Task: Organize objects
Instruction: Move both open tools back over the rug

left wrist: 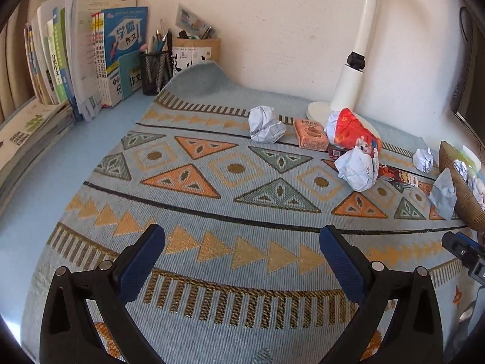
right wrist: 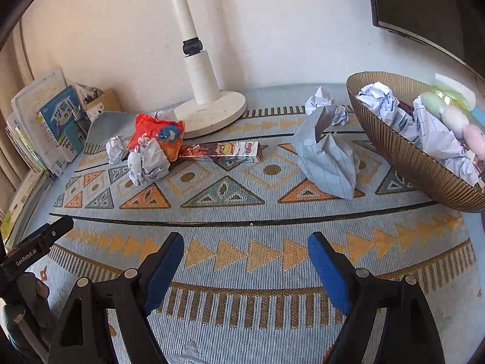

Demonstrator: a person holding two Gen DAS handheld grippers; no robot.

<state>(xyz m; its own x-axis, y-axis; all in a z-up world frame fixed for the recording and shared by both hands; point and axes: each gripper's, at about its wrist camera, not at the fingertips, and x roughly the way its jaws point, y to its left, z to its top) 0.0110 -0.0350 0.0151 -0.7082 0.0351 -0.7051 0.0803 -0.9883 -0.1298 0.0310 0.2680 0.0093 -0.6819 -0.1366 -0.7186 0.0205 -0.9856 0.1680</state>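
A cream wall (left wrist: pixel 288 30) backs the bench (left wrist: pixel 36 206), which wears a patterned cloth (left wrist: pixel 242 212) (daylight falls across it); a curtain (left wrist: pixel 13 69) hangs at left.

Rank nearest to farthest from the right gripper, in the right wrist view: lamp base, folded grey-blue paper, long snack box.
From the right gripper:
1. Folded grey-blue paper, ahead and slightly right, just left of the bowl.
2. Long snack box, ahead and slightly left, lying flat on the patterned mat.
3. Lamp base, behind the box, by the wall.
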